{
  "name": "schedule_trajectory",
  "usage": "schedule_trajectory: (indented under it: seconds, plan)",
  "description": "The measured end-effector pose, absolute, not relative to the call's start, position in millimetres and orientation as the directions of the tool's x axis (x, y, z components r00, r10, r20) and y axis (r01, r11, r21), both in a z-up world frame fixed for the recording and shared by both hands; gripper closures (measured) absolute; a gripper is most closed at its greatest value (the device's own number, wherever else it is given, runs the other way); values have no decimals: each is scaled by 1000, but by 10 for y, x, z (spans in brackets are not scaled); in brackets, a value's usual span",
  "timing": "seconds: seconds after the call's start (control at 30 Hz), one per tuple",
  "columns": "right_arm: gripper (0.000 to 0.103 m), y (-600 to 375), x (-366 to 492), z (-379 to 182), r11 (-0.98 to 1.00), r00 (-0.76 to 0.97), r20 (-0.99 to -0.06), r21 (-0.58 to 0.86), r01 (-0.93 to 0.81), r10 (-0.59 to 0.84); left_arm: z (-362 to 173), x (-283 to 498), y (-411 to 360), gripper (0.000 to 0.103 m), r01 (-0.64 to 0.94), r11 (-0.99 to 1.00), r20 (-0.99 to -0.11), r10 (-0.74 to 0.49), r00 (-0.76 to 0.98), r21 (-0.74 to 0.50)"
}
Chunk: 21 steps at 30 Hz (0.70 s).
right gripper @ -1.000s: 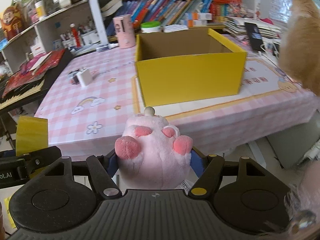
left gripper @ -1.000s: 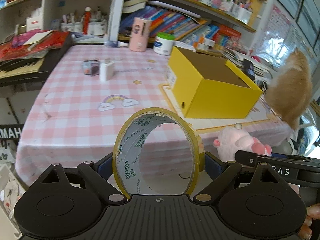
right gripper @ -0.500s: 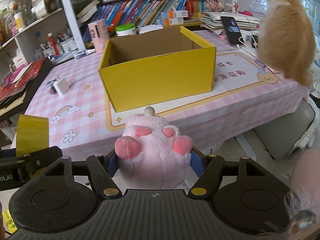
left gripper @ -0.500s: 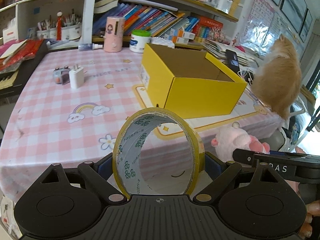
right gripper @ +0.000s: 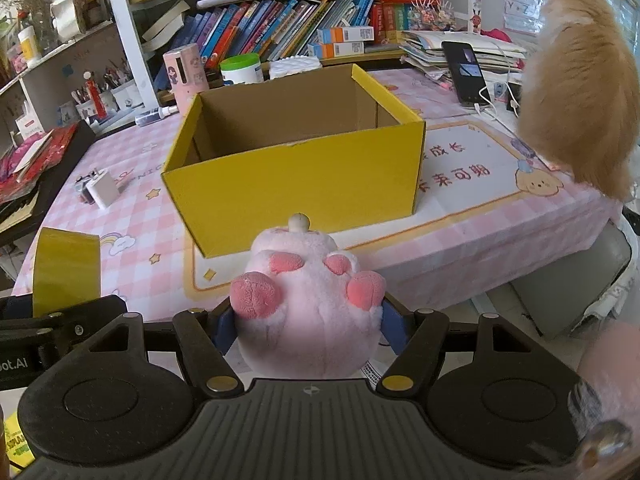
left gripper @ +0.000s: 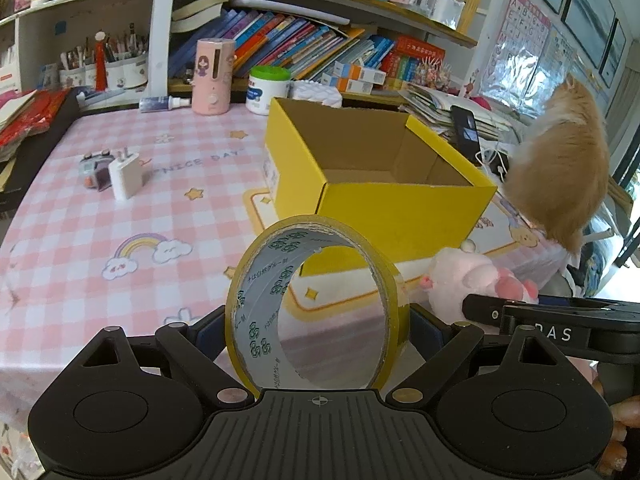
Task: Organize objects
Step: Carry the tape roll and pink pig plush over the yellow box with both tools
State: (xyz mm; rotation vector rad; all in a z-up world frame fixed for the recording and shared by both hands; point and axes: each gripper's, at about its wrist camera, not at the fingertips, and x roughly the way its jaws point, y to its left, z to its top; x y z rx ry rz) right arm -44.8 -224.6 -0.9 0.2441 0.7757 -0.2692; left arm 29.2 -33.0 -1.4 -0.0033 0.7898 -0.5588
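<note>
My left gripper (left gripper: 318,320) is shut on a roll of yellow tape (left gripper: 394,292), held upright over the table's front edge. My right gripper (right gripper: 306,322) is shut on a pink plush toy (right gripper: 308,312), paws toward the camera. An open yellow cardboard box (left gripper: 400,208) stands on the pink checked tablecloth (left gripper: 120,208) just beyond both grippers; it looks empty in the right wrist view (right gripper: 296,176). The plush also shows in the left wrist view (left gripper: 472,276), and the tape in the right wrist view (right gripper: 66,268).
A white charger (left gripper: 126,176) and a small grey gadget (left gripper: 94,168) lie at the left of the table. An orange cat (right gripper: 580,96) sits at the table's right edge. A pink dispenser (left gripper: 212,76), a white jar (left gripper: 268,90) and bookshelves stand behind.
Both grippers have moved forward toward the table and the yellow box, which now looks larger and nearer. The tape and the plush stay held.
</note>
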Motion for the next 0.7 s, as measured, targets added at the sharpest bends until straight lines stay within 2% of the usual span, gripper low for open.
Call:
schedule_trajectory:
  seconds: [0.27,0.53,0.7]
  plan:
    - [36,-2474,-282,117,953,729,-662,72,294,-174,62,433,-667,11,500,850,-645,-477,597,-167]
    - [36,-2772,-124,417,962,841,-495,37,272,-219,336,609,-1036,11,532,842,-544,-487,683,-87]
    - [36,-3004,118,483,971,857,-478,31,235,-192,401,822,-1284,11,527,848,-542,-465,700,-46]
